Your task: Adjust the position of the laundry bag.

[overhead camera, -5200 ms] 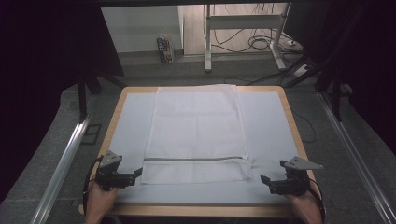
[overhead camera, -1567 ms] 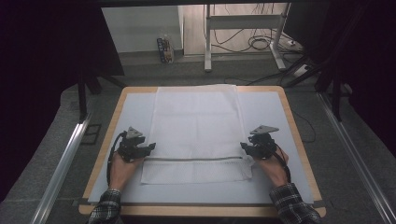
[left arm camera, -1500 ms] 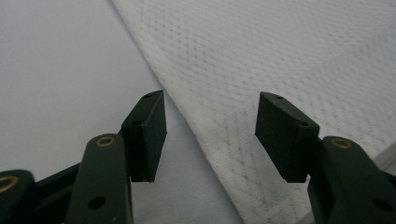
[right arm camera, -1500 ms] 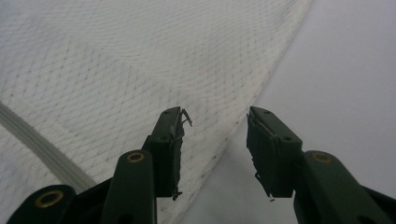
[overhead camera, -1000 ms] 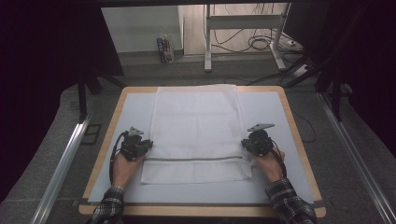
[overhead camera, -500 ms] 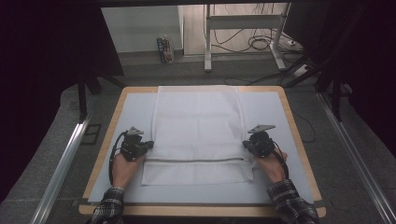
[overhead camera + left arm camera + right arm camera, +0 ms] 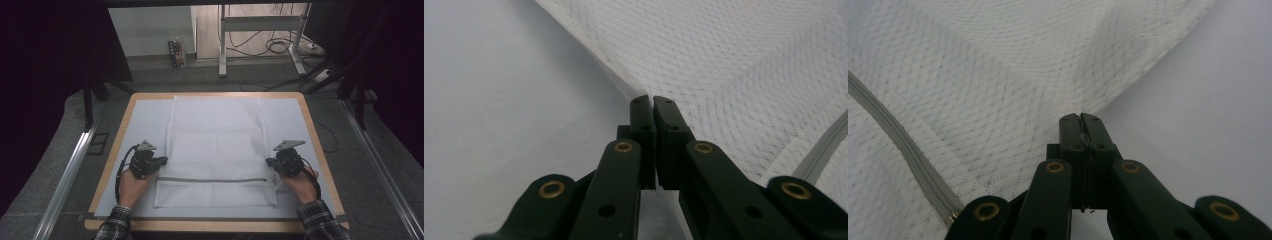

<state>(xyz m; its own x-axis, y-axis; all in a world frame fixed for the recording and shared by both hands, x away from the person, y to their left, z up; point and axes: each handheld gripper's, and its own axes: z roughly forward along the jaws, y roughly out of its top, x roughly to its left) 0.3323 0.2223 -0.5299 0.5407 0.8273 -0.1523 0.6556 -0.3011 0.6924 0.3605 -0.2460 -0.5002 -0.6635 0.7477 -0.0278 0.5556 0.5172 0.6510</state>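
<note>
A white mesh bag (image 7: 215, 140) lies flat on the table with a grey zipper (image 7: 212, 179) across its near end. My left gripper (image 7: 162, 161) is at the bag's left edge, just beyond the zipper line. In the left gripper view its jaws (image 7: 653, 100) are pressed together on the bag's seamed edge (image 7: 624, 82). My right gripper (image 7: 270, 162) sits at the bag's right edge. In the right gripper view it (image 7: 1082, 117) is shut with a sliver of mesh (image 7: 998, 85) between its tips, and the zipper (image 7: 898, 135) runs off to the left.
A pale mat (image 7: 145, 120) covers the wooden table (image 7: 120, 130), with bare strips on both sides of the bag. Metal rails (image 7: 70, 170) run along the floor on each side. A desk frame with cables (image 7: 260, 30) stands beyond the table.
Both grippers moved from the bag's near corners forward to its side edges above the zipper. In the last half second hands and bag shifted slightly toward the person.
</note>
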